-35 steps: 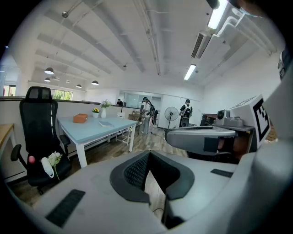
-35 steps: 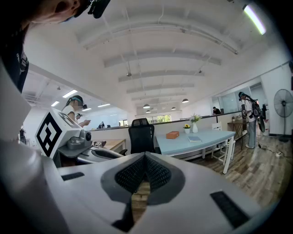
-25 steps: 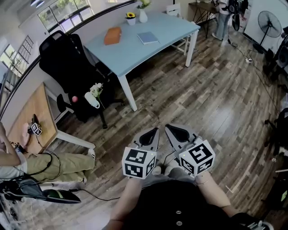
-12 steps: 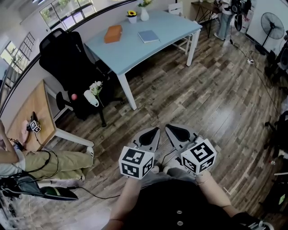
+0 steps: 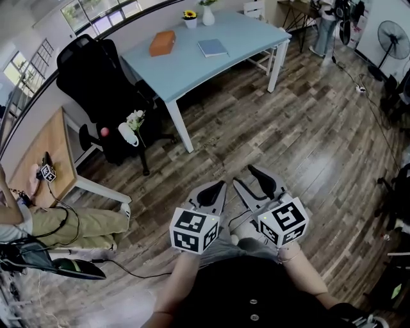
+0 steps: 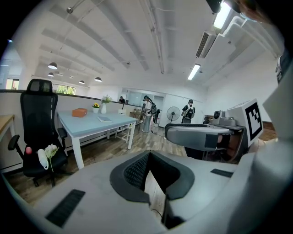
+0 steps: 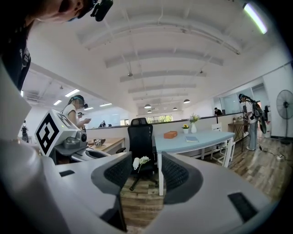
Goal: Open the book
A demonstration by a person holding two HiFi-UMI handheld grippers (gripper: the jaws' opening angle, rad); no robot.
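Note:
The book [image 5: 212, 47] is thin, blue and closed, lying on the light blue table [image 5: 192, 70] far across the room. It also shows small in the left gripper view as the book [image 6: 104, 119] and in the right gripper view as the book [image 7: 192, 139]. Both grippers hang low in front of my body over the wooden floor, well away from the table. My left gripper [image 5: 220, 187] has its jaws together and holds nothing; its tips meet in its own view [image 6: 149, 153]. My right gripper [image 5: 246, 177] stands open and empty, with the chair showing through its gap [image 7: 145, 171].
An orange box [image 5: 162, 43], a potted sunflower [image 5: 189, 18] and a white vase [image 5: 208, 15] share the table. A black office chair [image 5: 96, 83] with a white flower stands left of it. A wooden desk [image 5: 45, 160] and a seated person [image 5: 64, 224] are at left; a fan [image 5: 389, 29] is at right.
My right gripper's jaws have parted from shut to open. Both grippers stay low in front of me; the view has shifted slightly.

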